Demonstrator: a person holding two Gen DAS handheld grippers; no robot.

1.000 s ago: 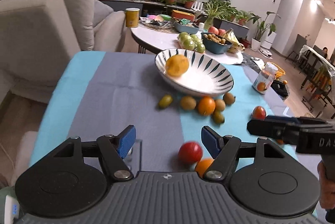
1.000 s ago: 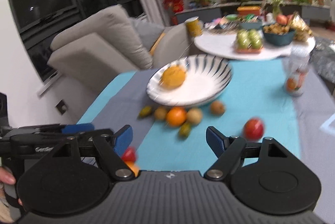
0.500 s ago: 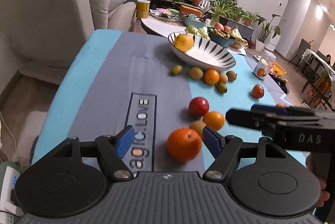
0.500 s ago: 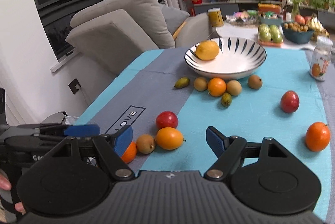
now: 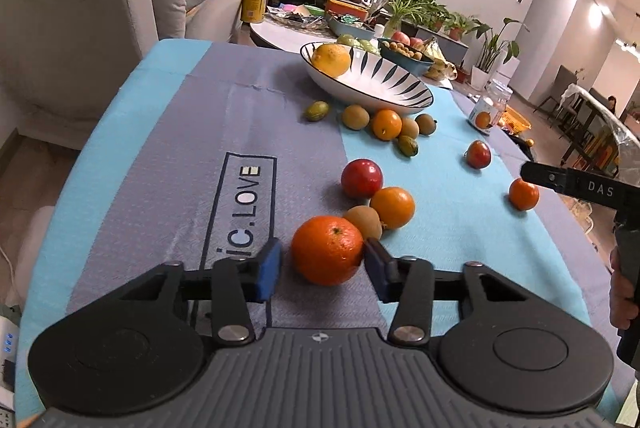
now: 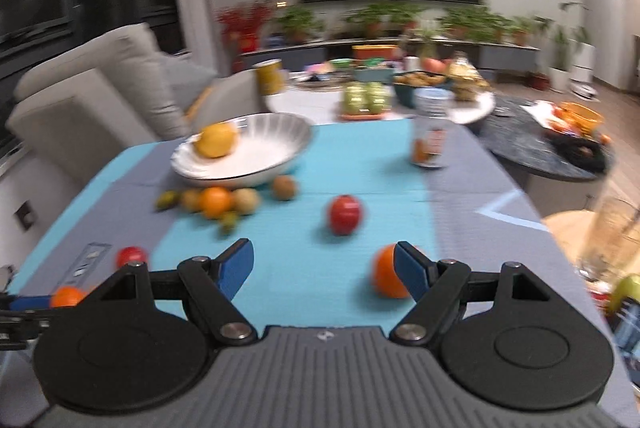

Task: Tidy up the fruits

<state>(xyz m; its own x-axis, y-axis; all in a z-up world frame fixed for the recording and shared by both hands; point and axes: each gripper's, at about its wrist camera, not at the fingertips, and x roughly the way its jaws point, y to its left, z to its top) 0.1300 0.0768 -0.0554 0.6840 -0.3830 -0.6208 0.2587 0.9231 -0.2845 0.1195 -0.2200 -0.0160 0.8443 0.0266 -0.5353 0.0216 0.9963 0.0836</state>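
Left wrist view: we see a tablecloth in grey and turquoise.
Bowl: striped, at the far end, holding one yellow fruit.
Big orange: on the cloth between our left gripper pads — jaws closing; the right-hand pad meets the peel, the other stands just off.
Right gripper: we hold it parted — empty; another orange sits behind one finger.

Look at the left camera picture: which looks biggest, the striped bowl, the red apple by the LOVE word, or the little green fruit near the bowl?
1. Striped bowl, largest by far.
2. Red apple.
3. Little green fruit, smallest.

The apple lies nearer the camera than the green fruit, which exaggerates that gap.
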